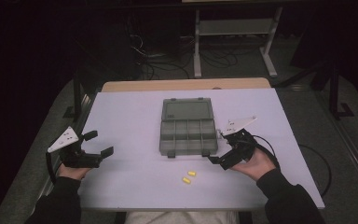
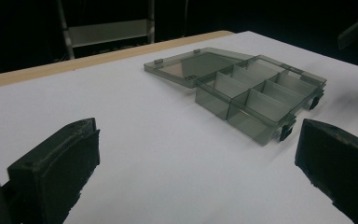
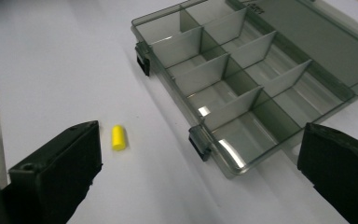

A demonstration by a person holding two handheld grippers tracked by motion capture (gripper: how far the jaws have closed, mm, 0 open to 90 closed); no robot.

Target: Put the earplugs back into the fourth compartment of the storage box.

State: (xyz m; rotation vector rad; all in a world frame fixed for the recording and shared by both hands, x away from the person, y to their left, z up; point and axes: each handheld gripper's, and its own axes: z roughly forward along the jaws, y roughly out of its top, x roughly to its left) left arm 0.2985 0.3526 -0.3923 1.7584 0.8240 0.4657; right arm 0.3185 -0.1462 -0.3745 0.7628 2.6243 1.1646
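Note:
A smoky-grey compartment box (image 1: pixel 161 139) lies open at the table's centre, its lid folded flat behind it and its cells empty. Two small yellow cylinders (image 1: pixel 191 173) (image 1: pixel 186 179) rest on the table just in front of it. My left gripper (image 1: pixel 99 143) is open at the left edge, well apart from the box (image 2: pixel 242 123), with nothing between its jaws (image 2: pixel 196 149). My right gripper (image 1: pixel 219 148) is open beside the box's front right corner. In its view, one yellow cylinder (image 3: pixel 118 137) lies near its left jaw and the box (image 3: pixel 177 46) spans the gap (image 3: pixel 200 154).
The white table top (image 1: pixel 130 116) has bare room left of the box and along the front. A wooden strip (image 1: pixel 186 85) borders the far edge. Beyond it, a dark floor holds cables and a metal frame (image 1: pixel 235 28).

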